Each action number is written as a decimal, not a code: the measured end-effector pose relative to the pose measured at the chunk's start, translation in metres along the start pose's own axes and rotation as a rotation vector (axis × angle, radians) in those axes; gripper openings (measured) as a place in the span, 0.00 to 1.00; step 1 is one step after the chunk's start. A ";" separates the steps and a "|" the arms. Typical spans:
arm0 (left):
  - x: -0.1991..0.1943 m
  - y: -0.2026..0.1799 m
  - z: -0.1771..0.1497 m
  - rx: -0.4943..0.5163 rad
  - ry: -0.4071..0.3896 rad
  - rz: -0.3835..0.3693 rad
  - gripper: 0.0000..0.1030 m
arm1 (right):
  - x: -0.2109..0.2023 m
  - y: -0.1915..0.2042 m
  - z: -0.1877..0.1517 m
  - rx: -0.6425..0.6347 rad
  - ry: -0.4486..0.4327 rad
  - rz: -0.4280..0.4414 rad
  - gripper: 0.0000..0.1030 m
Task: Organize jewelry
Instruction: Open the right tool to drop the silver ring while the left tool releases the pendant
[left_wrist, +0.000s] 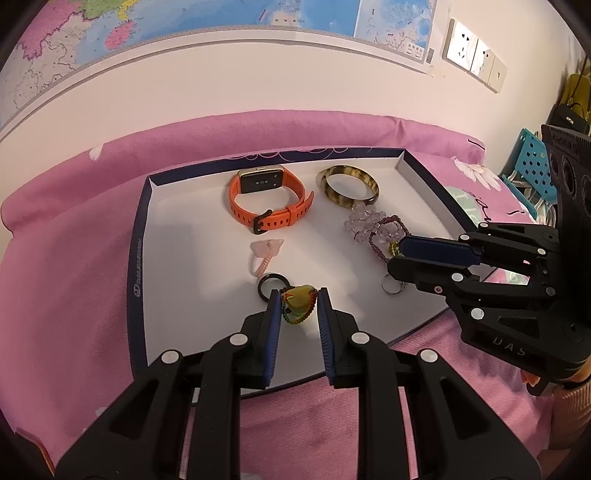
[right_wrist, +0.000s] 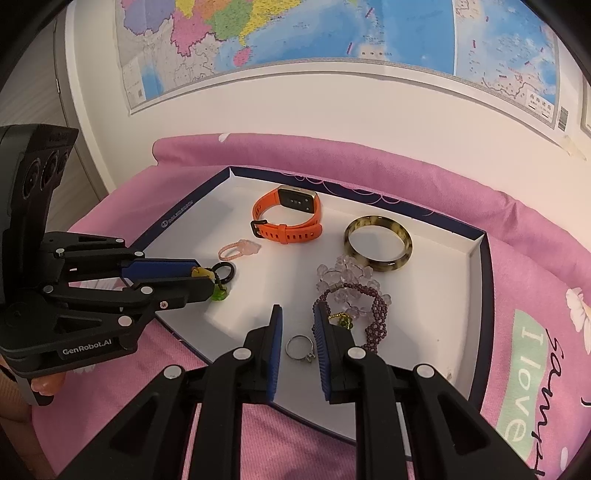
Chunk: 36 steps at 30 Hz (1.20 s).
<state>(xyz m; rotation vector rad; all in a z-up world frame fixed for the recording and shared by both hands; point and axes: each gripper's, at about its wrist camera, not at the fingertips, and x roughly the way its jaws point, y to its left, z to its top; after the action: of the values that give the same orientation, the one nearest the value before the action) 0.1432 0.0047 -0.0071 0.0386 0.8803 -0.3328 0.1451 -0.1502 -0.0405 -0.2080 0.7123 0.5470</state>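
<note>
left tongs (left_wrist: 298, 301) straddle yellow-green pendant (left_wrist: 300, 300); silver ring (right_wrist: 300, 349) between right tongs (right_wrist: 297, 322).

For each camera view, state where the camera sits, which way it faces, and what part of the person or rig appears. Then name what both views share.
Left wrist: on the left gripper, angled down at the tray; own jaws flank a green bead charm; right gripper enters from the right.
Right wrist: on the right gripper, angled down; left gripper and fingertips at left.
Shared: orange watch, bangle.
</note>
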 end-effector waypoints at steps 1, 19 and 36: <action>0.001 0.000 -0.001 0.000 0.001 0.000 0.20 | 0.000 0.000 0.000 0.001 0.000 0.000 0.16; 0.007 0.001 -0.009 -0.005 0.011 0.030 0.37 | -0.003 -0.003 -0.005 0.027 -0.006 0.008 0.20; -0.036 0.004 -0.025 -0.012 -0.115 0.100 0.94 | -0.030 0.001 -0.028 0.078 -0.075 -0.055 0.74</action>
<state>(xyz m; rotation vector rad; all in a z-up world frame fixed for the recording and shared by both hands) 0.1047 0.0227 0.0038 0.0515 0.7632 -0.2333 0.1100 -0.1718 -0.0414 -0.1333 0.6518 0.4712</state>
